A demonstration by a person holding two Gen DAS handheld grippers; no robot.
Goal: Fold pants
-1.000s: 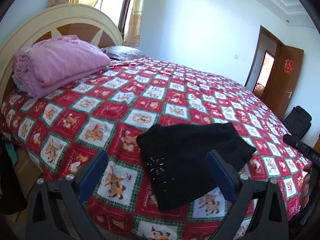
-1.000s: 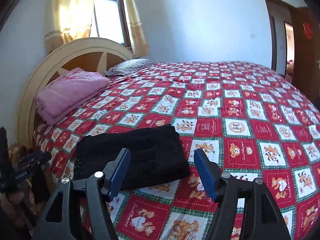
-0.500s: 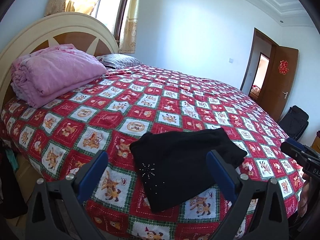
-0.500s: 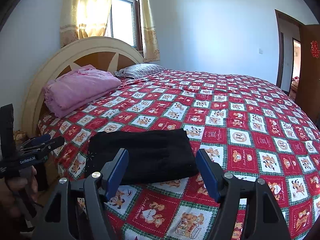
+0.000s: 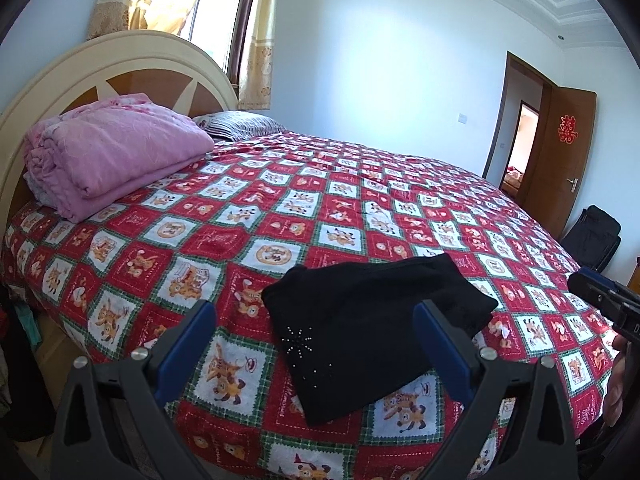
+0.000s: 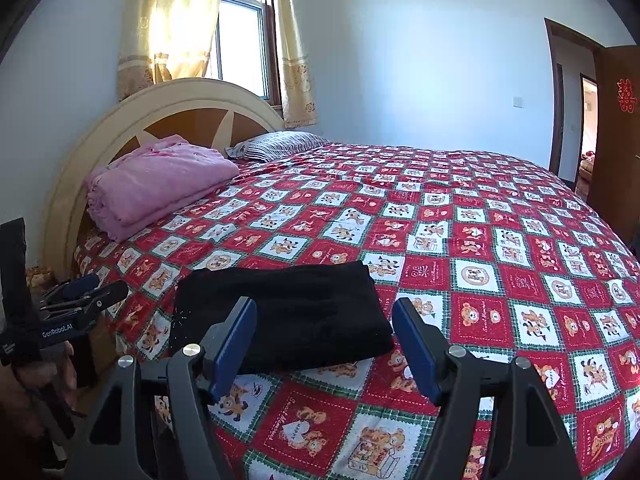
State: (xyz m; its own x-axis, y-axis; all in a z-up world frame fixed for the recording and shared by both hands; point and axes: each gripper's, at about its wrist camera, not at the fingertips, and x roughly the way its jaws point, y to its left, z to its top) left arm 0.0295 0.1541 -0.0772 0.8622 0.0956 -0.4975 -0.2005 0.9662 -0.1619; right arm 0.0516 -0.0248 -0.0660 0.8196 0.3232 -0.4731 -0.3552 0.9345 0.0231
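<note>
Your black pants (image 5: pixel 372 332) lie folded into a compact rectangle near the front edge of the bed (image 5: pixel 280 208), within easy reach. Your left tool (image 5: pixel 314 344) and right tool (image 6: pixel 324 340) hang above that edge, both spread wide and holding nothing (the fold looks finished). A pink blanket (image 6: pixel 160 184) sits by the headboard, well apart.

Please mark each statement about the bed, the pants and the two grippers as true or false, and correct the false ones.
1. The black pants lie folded on the bedspread. True.
2. The left gripper is shut on the pants. False: it is open, holding nothing.
3. A pink blanket lies folded by the headboard. True.
4. The right gripper grips the blanket. False: it is open, near the pants.
</note>
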